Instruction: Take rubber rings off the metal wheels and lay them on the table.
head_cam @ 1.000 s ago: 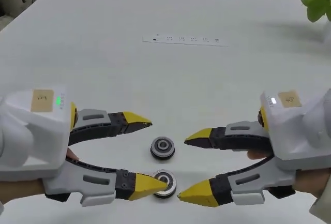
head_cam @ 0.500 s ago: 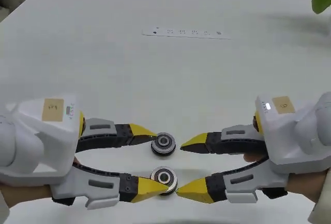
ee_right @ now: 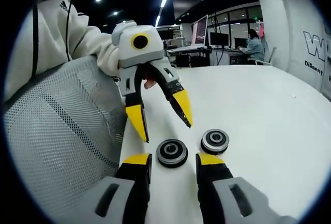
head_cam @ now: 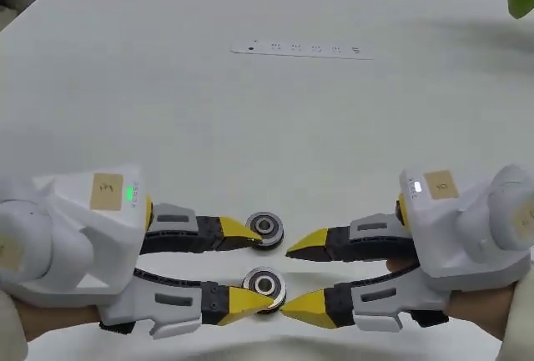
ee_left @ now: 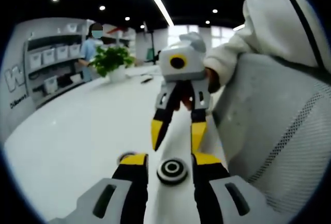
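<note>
White table (head_cam: 250, 127) open ahead; near wheel (head_cam: 264, 284) close to edge.

The head view looks steeply down from close above the white table (head_cam: 167, 127). The left gripper view and the right gripper view sit low at the tabletop and face each other. All three views share the nearer black-ringed metal wheel (head_cam: 264, 284) (ee_left: 172, 170) (ee_right: 172, 152).

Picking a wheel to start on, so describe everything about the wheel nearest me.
The nearer wheel lies flat on the white table: a black rubber ring around a silvery metal hub with a dark centre bore. The open left gripper and open right gripper flank it with yellow tips, the left apparently touching.
</note>
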Tool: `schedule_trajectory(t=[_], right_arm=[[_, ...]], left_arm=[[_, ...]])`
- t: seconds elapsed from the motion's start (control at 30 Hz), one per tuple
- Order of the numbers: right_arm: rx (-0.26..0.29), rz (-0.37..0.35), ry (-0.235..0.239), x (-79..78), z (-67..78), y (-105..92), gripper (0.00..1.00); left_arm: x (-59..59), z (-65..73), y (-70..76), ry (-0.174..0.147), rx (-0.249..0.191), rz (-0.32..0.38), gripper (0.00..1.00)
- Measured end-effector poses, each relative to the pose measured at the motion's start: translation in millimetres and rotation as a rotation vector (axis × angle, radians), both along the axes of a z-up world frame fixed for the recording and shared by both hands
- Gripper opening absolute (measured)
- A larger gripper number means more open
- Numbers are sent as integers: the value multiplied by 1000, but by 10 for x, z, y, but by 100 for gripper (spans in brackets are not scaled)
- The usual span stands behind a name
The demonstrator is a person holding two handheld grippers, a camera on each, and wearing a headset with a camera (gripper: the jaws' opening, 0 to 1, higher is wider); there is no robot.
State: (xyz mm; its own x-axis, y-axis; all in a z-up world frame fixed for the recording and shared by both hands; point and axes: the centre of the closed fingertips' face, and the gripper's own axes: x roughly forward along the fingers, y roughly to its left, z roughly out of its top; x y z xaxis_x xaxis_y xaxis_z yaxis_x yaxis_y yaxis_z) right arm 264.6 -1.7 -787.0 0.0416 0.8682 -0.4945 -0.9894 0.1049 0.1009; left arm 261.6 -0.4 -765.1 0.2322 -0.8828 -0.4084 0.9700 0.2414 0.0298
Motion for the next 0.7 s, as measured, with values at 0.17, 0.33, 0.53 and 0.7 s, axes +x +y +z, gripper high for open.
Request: schedule_trajectory(t=[0.17, 0.33, 0.53, 0.7], right_arm=[[-1, -4, 8, 0, -33, 3, 29], [-9, 5, 11, -19, -84, 8, 27], [-15, 13, 12, -35, -118, 18, 25], [-19, 17, 20, -53, -152, 37, 25]], left_arm=[[6, -71, 2, 7, 11, -3, 32], [-6, -124, -14, 23, 11, -11, 29], [-18, -197, -12, 32, 21, -13, 23], [-2, -230, -5, 45, 21, -3, 22]])
